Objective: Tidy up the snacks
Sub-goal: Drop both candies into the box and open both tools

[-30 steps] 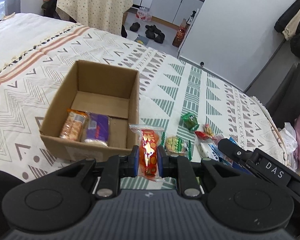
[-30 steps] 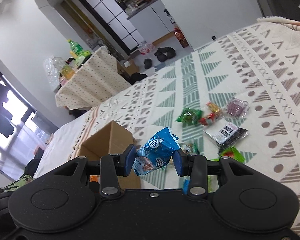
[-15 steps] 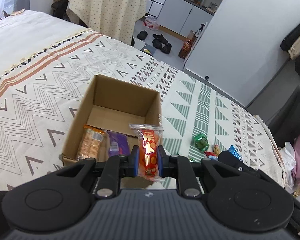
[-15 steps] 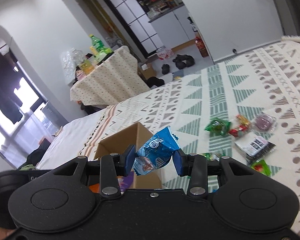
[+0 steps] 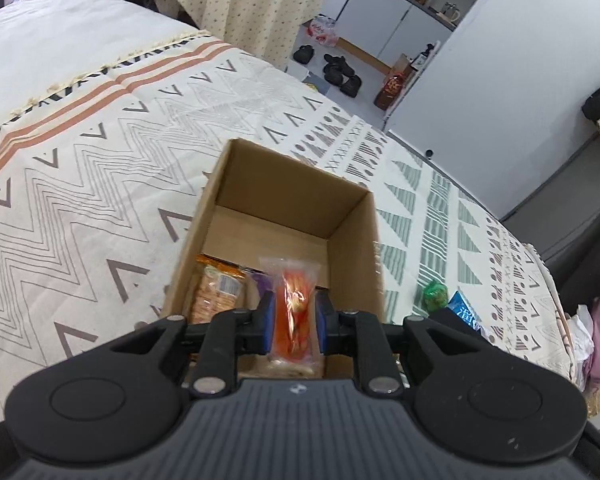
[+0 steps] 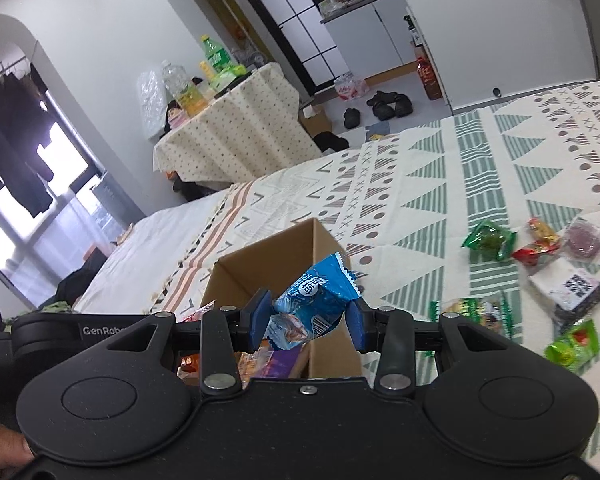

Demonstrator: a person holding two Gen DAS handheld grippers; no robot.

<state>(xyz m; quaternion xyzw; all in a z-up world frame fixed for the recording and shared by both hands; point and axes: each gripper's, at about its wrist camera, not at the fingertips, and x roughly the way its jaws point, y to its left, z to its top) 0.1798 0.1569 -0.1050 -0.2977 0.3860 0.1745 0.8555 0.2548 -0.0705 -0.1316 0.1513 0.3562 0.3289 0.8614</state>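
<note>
An open cardboard box (image 5: pixel 284 184) stands on the patterned bedspread; it also shows in the right wrist view (image 6: pixel 276 252). Inside lie a cracker pack (image 5: pixel 216 292) and a purple snack pack (image 5: pixel 256 284). My left gripper (image 5: pixel 294 314) is shut on a clear orange-red snack packet (image 5: pixel 294 300) and holds it over the box's near right part. My right gripper (image 6: pixel 308 318) is shut on a blue snack packet (image 6: pixel 316 300), held above the box's near right corner. Loose snacks lie to the right: a green packet (image 6: pixel 490 240), a red one (image 6: pixel 534 250), a black-and-white pack (image 6: pixel 572 286).
The bedspread (image 5: pixel 100 168) runs left and far of the box. A table with a dotted cloth (image 6: pixel 236 128) carrying bottles stands beyond the bed. Shoes (image 6: pixel 384 106) lie on the floor. A green packet (image 5: pixel 436 294) and a blue packet corner (image 5: pixel 464 312) lie right of the box.
Both grippers have moved left and forward over the box with their packets. The box now sits straight ahead of the left gripper, and the loose snacks have slid to the right.
</note>
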